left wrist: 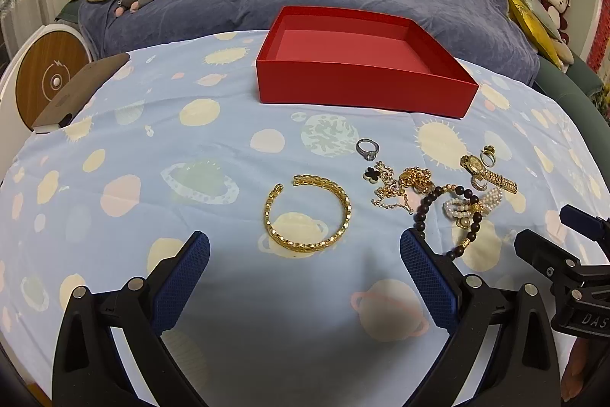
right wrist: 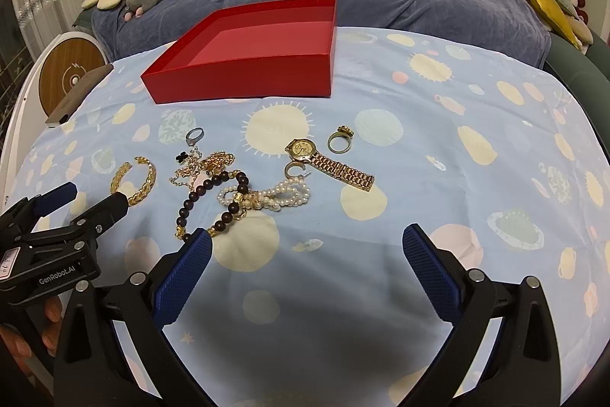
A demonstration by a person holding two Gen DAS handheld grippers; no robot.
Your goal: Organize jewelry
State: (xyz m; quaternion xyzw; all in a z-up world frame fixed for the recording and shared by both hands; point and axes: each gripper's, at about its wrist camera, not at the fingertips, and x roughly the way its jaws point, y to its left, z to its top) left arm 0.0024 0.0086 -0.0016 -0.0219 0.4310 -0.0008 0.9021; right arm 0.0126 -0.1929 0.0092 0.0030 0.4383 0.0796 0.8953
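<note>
Left wrist view shows the left tool (left wrist: pixel 305 250) spread wide and empty over the stiff, light gold open cuff bangle (left wrist: pixel 308 214); take its rim. Rightward, tangled gold chains (left wrist: pixel 400 187), dark wooden bead bracelet (left wrist: pixel 444 216) and pearl strand (left wrist: pixel 472 203) look limp, snag-prone. The right tool (right wrist: pixel 307 248) is also released; empty red cardboard box (left wrist: pixel 362 90) lies behind on the blue planet-print surface (left wrist: pixel 152 155).

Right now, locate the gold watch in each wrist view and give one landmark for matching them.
Left wrist view: gold watch at right of centre, beside the gold ring.
Right wrist view: gold watch near centre, left of the same ring.
Shared landmark: the red box behind the jewelry.
</note>
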